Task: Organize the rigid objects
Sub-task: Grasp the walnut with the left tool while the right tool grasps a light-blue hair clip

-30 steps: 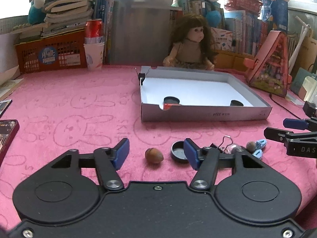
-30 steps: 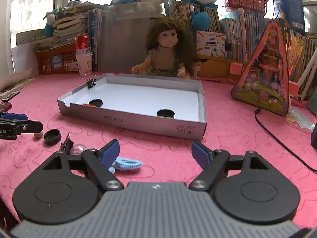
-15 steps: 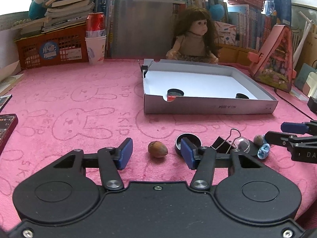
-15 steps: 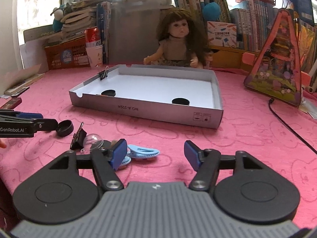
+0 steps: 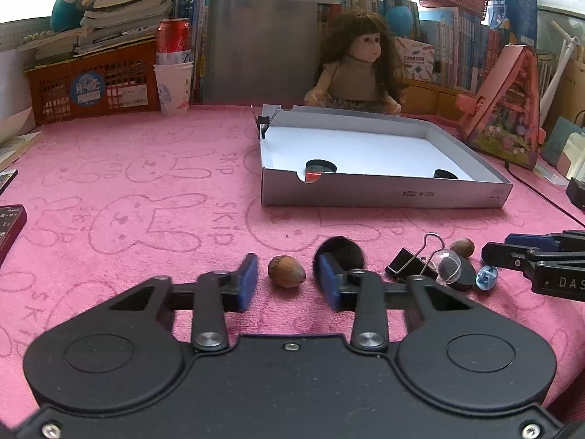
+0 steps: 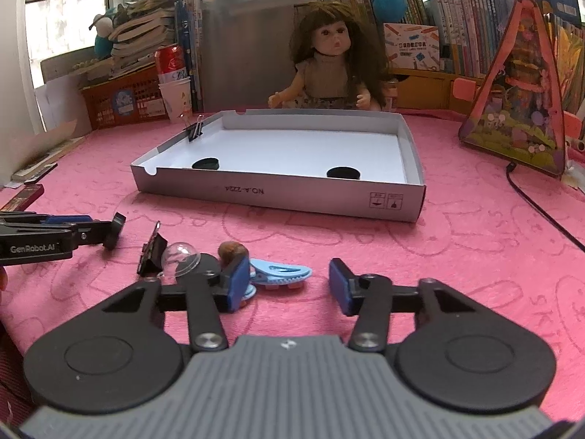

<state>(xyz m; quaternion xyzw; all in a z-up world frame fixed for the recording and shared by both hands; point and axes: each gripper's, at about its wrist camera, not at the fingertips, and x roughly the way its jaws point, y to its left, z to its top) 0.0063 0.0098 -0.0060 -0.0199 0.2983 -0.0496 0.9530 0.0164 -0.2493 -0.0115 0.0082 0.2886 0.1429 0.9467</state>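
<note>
Nearer than the grey tray (image 5: pixel 384 194): left hand-held gripper (image 5: pixel 289 280) closing around a hazelnut (image 5: pixel 286 271), untouched; right hand-held gripper (image 6: pixel 289 285) closing astride a blue clip (image 6: pixel 281 273), untouched.

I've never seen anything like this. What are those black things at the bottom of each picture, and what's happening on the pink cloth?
No robot here: a person holds one pair of tongs in each hand, and a camera on each looks forward along its two blue-tipped fingers. One picture is from the left tongs, the other from the right tongs. On the pink cloth lie a hazelnut, a blue clip, a binder clip, a clear dome and a black cap; the grey box behind holds two more caps. Both tongs have just been closing: the hazelnut sits between the left ones, the blue clip between the right ones, neither gripped yet.
</note>
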